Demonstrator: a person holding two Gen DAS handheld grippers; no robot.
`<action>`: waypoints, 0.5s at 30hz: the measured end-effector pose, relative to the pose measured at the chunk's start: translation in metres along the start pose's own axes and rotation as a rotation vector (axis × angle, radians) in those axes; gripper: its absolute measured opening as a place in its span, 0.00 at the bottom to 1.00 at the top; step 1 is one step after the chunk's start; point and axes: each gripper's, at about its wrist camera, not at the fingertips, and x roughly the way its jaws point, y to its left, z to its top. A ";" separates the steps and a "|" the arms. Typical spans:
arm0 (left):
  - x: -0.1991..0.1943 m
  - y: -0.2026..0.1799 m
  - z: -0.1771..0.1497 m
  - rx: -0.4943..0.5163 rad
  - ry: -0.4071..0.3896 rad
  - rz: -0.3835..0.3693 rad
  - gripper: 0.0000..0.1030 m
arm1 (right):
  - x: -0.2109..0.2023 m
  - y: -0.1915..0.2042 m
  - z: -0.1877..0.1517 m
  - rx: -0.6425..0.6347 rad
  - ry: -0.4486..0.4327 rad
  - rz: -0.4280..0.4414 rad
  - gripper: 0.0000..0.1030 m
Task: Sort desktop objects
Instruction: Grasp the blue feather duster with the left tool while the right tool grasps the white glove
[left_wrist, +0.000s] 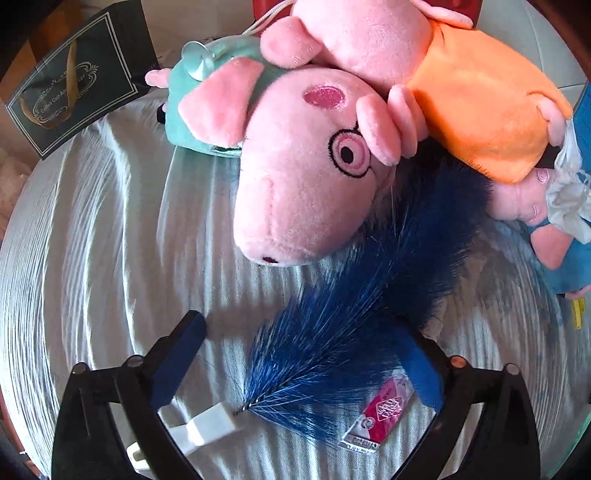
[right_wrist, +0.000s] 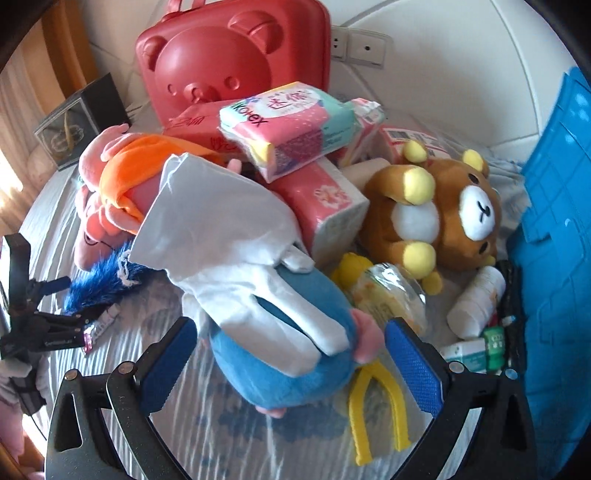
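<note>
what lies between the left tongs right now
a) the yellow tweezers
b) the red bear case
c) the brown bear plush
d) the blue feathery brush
d: in the left wrist view the blue feathery brush lies on the white cloth between the open left tongs, pads not pressing it.

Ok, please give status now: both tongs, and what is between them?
Left tongs open around blue feather brush. Right tongs open around blue plush. White cloth draped over plush.

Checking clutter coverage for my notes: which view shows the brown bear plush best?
The right wrist view: the brown bear plush lies fully visible beside the blue crate. The left wrist view does not show it at all.
</note>
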 end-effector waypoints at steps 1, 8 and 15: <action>-0.005 -0.004 -0.001 0.014 -0.013 -0.010 0.62 | 0.004 0.006 0.003 -0.025 0.001 0.000 1.00; -0.031 -0.021 -0.003 0.037 -0.018 -0.019 0.28 | 0.033 0.029 0.019 -0.135 -0.004 -0.022 1.00; -0.090 -0.023 -0.006 0.024 -0.117 -0.073 0.02 | 0.019 0.021 0.014 -0.091 -0.037 -0.022 0.46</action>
